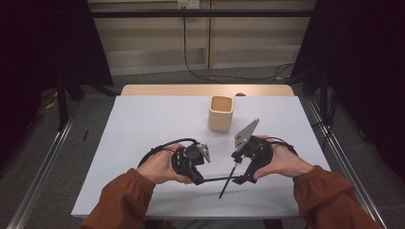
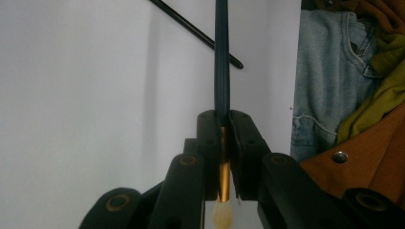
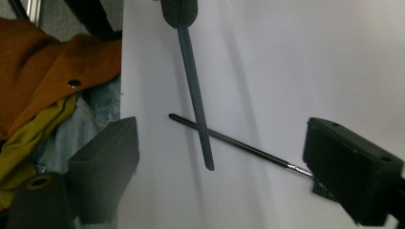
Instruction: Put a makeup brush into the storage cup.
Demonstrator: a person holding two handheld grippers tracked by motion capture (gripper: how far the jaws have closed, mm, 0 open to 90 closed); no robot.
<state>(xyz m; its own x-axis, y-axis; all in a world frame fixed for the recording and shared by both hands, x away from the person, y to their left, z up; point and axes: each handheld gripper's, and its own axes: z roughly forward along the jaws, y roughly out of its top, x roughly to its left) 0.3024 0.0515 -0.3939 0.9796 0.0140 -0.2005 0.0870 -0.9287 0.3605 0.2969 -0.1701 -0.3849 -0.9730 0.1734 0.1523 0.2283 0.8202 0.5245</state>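
My left gripper (image 1: 197, 179) is shut on a dark blue paintbrush (image 2: 222, 71) just above its gold ferrule, with the pale bristles toward the camera. The handle reaches right across the table (image 1: 217, 179) and passes over a thin black brush (image 1: 225, 187) that lies on the white sheet. In the right gripper view the blue handle (image 3: 193, 86) crosses that thin black brush (image 3: 234, 142), whose silver ferrule lies by the right jaw. My right gripper (image 1: 240, 168) stands open, its jaws wide apart around both brushes (image 3: 224, 136), and neither pad touches them.
A beige square cup (image 1: 221, 113) stands upright behind the grippers, right of centre. The white sheet (image 1: 153, 124) covers a wooden table, bare at its far edge (image 1: 191, 89). Orange sleeves and the person's lap sit at the near edge.
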